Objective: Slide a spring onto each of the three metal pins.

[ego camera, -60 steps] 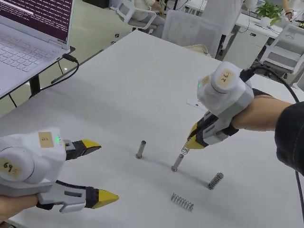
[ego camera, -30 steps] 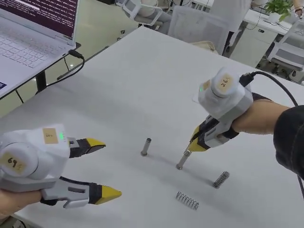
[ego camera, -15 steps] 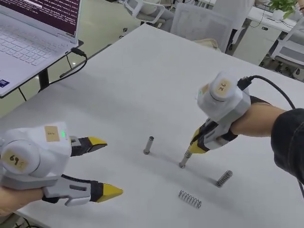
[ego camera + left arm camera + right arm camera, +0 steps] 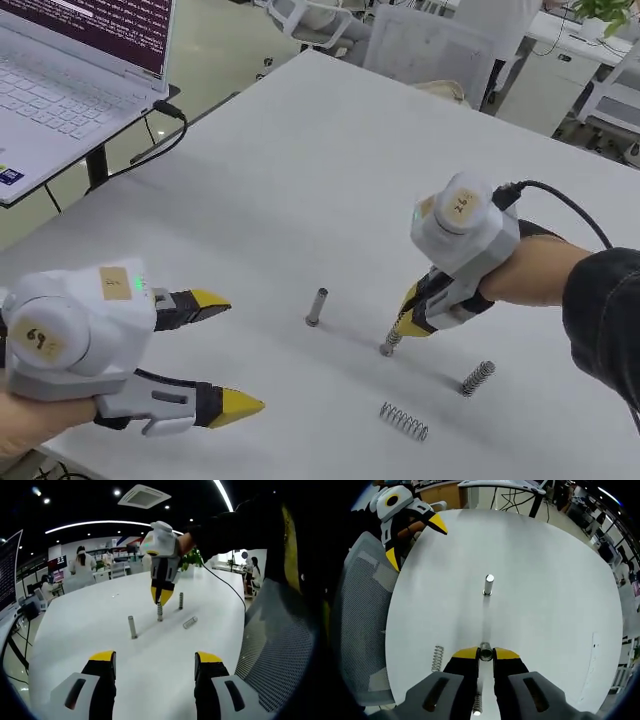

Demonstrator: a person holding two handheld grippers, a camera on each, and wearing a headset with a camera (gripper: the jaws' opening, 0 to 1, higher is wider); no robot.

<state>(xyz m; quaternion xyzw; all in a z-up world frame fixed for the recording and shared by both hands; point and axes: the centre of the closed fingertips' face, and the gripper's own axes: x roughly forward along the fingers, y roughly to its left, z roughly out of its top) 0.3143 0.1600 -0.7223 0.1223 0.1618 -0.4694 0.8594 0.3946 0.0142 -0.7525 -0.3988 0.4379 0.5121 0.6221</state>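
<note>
Spring in hand: the held spring (image 4: 486, 654) sits between the yellow tips of your right gripper (image 4: 408, 322). As far as the head view tells, it is threaded over the top of the middle pin (image 4: 385, 348), toward the near edge of the desk (image 4: 300, 150).
Right jaws: drawn together and clamped on the held spring, with only the coil's width between them.
Axis: the middle pin stands upright and the spring's long axis lines up with it. Your gripper comes at it from above, leaning in from the desk's right side, so I judge the push you need runs straight down the pin.
Bare pin: the bare pin (image 4: 317, 306) stands upright toward the left edge, apart from your right tips, and carries nothing.
Dressed pin: the dressed pin (image 4: 478, 377), toward the right side, wears its spring.
Loose spring: the loose spring (image 4: 404, 421) lies flat on its side, closer to the near edge than the pins are.
Left side: your left gripper (image 4: 225, 352) hovers by the near left corner, fingers wide apart and empty.
Reach: your left is nearer the bare pin, and your right is nearer the loose spring.
</note>
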